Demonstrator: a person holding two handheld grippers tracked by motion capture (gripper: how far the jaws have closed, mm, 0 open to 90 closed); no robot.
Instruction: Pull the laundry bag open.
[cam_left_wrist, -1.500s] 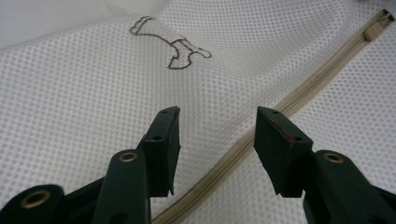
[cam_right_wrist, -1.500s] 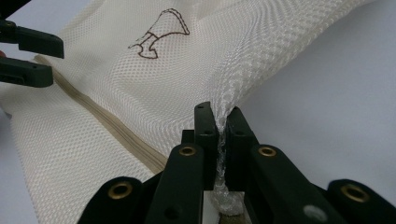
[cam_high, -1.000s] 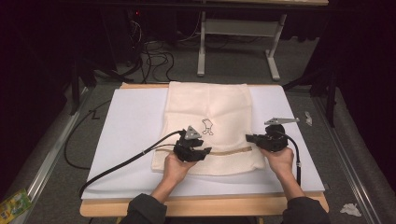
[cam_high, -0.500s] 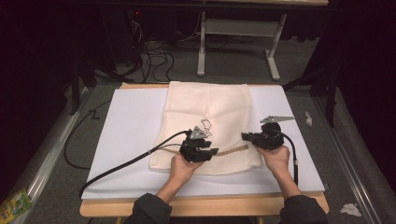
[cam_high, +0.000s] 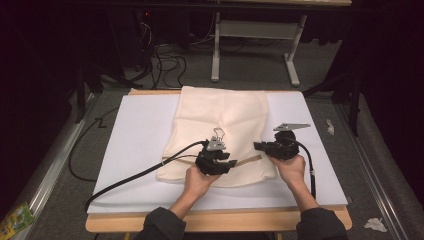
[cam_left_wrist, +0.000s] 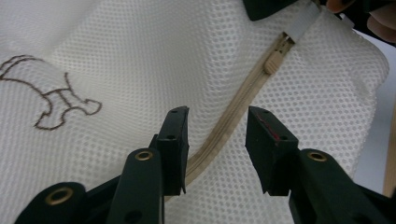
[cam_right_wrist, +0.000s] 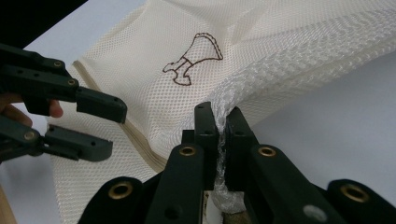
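We see the mesh laundry bag (cam_high: 220, 130) lying mid-table on the white board (cam_high: 135, 145). Right gripper (cam_right_wrist: 218, 122) pinches the bag's near-right corner mesh. Left gripper (cam_left_wrist: 217, 140), jaws spread but just closing, straddles the zipper (cam_left_wrist: 233, 109), probably not touching it.

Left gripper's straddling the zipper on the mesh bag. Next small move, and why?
Probably ease the left gripper forward along the zipper to its pull, then close. Its jaws have just been closing but stand apart over bare zipper tape, pull farther ahead. The right gripper already pinches the mesh bag edge taut.
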